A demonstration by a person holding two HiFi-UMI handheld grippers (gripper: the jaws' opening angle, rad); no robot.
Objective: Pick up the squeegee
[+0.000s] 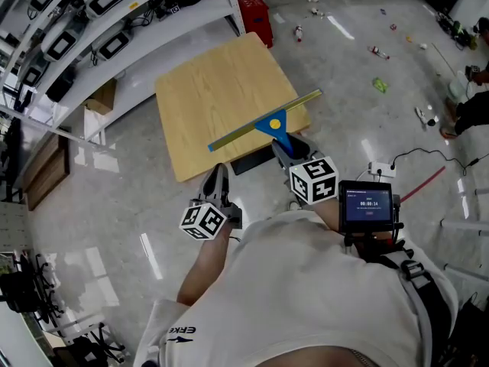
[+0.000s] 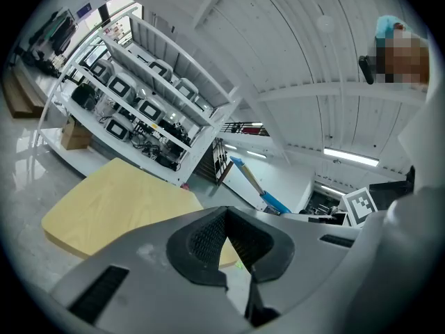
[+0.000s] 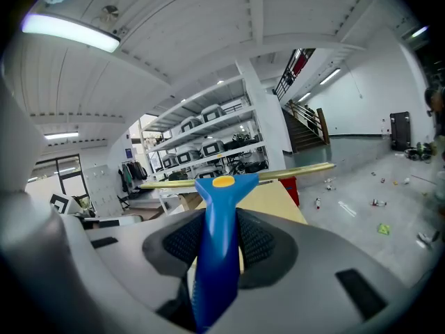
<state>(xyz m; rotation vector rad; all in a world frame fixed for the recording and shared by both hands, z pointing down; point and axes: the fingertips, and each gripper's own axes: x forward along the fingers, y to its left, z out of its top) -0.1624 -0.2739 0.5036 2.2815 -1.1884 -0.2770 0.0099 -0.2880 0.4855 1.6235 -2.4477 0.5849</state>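
The bench stands skewed on a glossy floor, one edge facing the person. A white shelving rack runs close along its far and left edges, leaving only a narrow strip there. A red box sits just beyond the far right corner. Off the right edge the floor lies wide open, with only small bits of litter scattered well away, and there is free floor between the near edge and the person.

The squeegee is over the near part of the bench, by the near right corner. Its long yellow-green blade runs roughly parallel to the near edge, just inside it, and the right tip reaches out past the near right corner. The blue handle points back across the near edge toward the person, square to the blade. In the right gripper view the blade lies level and appears to be clear of the bench top.

The right gripper has its jaws clamped on the blue handle, one pad on each side, parted only by the handle's width. The left gripper is off the near edge, just beside the right one. Its jaws are closed tip to tip with nothing between them, touching neither bench nor squeegee.
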